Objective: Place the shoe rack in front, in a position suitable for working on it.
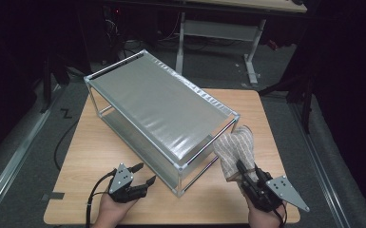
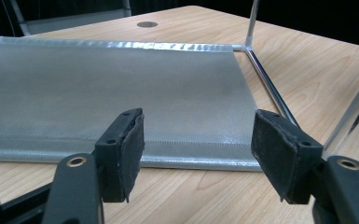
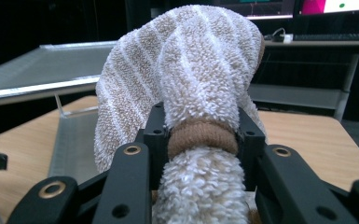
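1. Jaws on the left gripper (image 1: 140,175) are standing wide apart with nothing between them; in the left gripper view its black foam-faced pads (image 2: 131,154) are framing bare wood and the near hem of the rack's lower shelf (image 2: 112,98). It is resting at about seven o'clock on the table (image 1: 90,156), probably waiting so as to be ready to steady the frame.

2. Sitting across the middle of the table, from ten o'clock down to five, is the two-tier rack (image 1: 157,102): thin shiny metal tubes with white corner joints, each tier stretched with a grey, slightly glossy woven sheet stitched along its edges. Its flat, open top is offering an easy landing place.

3. Narrowly set jaws on the right gripper (image 1: 242,167) are clamping the rolled sock bundle (image 1: 235,149) at its brown ribbed cuff (image 3: 204,135), the tightest and firmest part, which is likely why the grip is taken there.

4. Above the cuff the bundle is bulging out soft and rounded, fluffy terry in tan with white stripes, one loose fold drooping to the side. It is being carried clear of the wood at about four o'clock, just beside the rack's near right corner post (image 1: 237,116); whether it is brushing that post is hard to say from above.

5. My judgement: it is heading for the top shelf.
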Demonstrator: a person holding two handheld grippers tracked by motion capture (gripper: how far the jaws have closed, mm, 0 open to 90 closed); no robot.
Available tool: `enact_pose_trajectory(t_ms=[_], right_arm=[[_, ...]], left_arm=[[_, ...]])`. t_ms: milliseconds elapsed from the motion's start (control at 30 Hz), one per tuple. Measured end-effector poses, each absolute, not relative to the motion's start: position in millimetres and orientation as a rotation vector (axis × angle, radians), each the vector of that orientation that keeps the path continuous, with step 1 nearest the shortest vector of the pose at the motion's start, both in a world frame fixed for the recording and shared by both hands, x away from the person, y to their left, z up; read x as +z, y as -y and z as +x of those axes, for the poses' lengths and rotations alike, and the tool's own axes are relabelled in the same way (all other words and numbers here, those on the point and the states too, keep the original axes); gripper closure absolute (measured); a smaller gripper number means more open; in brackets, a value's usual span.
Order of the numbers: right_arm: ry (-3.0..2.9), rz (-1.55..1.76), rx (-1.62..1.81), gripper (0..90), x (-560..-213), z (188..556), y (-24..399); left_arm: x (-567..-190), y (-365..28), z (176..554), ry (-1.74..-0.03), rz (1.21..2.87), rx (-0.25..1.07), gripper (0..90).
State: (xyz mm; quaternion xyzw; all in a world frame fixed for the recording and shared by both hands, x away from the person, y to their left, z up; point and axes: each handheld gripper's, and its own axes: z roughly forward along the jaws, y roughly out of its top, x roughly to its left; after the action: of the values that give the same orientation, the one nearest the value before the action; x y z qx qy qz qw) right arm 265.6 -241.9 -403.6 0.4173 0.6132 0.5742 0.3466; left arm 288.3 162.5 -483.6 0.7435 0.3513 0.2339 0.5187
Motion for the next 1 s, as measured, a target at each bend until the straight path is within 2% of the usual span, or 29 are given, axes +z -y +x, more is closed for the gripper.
enact_pose_trajectory(t_ms=[533,767,1000], right_arm=[[-1.655,0.953,1.596,65.7,-371.8,282.2,205.8],[-1.714,0.939,1.623,65.7,-388.2,281.4,189.6],[-1.748,0.909,1.639,65.6,-390.4,271.5,182.3]], left_arm=[[-487.8,-161.8,288.7,-0.860,1.792,0.554,34.9],[-488.9,-164.4,286.7,-0.864,1.785,0.555,34.6],[-487.9,-165.4,286.8,-0.867,1.783,0.561,34.6]])
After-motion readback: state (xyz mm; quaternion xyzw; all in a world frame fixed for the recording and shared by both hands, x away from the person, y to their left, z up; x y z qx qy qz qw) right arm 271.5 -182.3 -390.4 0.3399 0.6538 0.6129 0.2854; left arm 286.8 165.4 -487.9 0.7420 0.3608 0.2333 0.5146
